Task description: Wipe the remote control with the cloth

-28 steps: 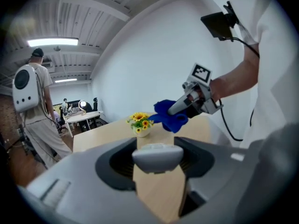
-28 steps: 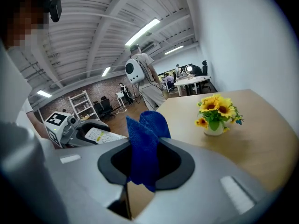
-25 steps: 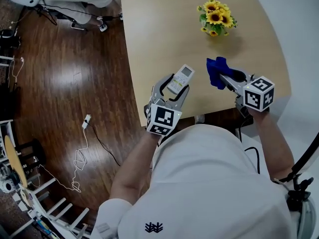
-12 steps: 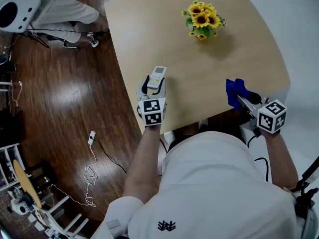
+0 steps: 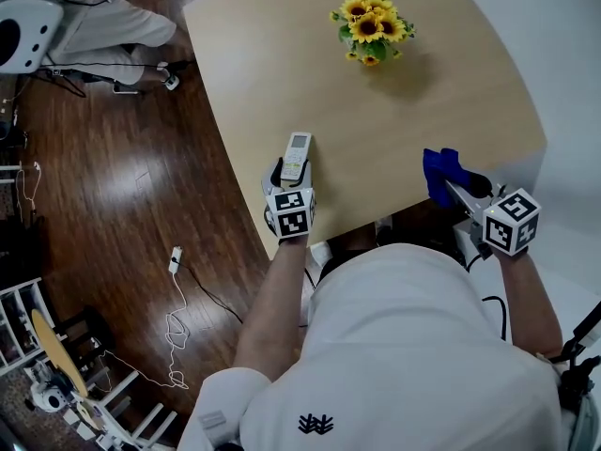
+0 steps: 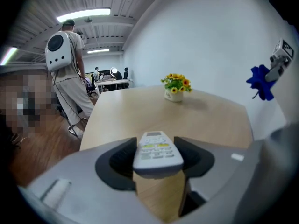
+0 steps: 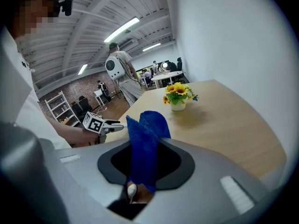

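Observation:
A white remote control (image 5: 297, 150) lies lengthwise between the jaws of my left gripper (image 5: 294, 169), which is shut on its near end, low over the wooden table (image 5: 413, 101) by its front left edge. In the left gripper view the remote (image 6: 158, 149) sits between the dark pads (image 6: 119, 162), buttons up. My right gripper (image 5: 443, 184) is shut on a folded blue cloth (image 5: 436, 173) at the table's front right edge, well apart from the remote. The cloth (image 7: 145, 136) stands upright between its jaws.
A small pot of sunflowers (image 5: 367, 14) stands toward the far side of the table. To the left lies dark wood flooring with a cable and plug (image 5: 176, 259). A person with a backpack (image 6: 65, 59) stands beyond the table's far left corner.
My left gripper has come down with the remote from mid-air to the table's front left edge. The right gripper has carried the cloth rightward, away from the remote.

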`<state>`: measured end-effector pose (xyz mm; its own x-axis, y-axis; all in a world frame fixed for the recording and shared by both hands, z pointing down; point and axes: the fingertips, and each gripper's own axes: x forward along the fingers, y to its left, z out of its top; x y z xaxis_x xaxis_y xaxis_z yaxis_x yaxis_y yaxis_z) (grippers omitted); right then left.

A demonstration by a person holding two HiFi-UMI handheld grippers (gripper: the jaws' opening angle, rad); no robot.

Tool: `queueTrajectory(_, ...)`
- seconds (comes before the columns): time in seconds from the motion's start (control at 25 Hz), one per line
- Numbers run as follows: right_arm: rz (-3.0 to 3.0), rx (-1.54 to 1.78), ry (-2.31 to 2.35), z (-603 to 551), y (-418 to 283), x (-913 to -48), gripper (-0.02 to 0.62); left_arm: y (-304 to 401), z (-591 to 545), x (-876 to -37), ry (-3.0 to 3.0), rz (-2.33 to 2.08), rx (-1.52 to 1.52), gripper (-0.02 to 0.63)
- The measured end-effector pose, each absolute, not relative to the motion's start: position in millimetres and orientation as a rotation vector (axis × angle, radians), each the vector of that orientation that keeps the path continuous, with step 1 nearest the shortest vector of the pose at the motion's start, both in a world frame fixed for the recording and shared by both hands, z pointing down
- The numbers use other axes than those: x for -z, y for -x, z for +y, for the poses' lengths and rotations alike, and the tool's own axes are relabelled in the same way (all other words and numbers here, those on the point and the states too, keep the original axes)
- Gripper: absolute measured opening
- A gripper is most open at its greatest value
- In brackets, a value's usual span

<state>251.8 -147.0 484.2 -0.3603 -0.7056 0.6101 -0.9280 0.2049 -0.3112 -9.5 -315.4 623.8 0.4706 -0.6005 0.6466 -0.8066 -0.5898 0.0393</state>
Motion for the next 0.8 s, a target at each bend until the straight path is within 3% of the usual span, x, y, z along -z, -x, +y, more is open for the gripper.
queueTrajectory(0.8,-2.184,-0.939,-1.439,-161,-243,-498,0.084,16,-296,-688,-2.209,-1.138,-1.142,0.268)
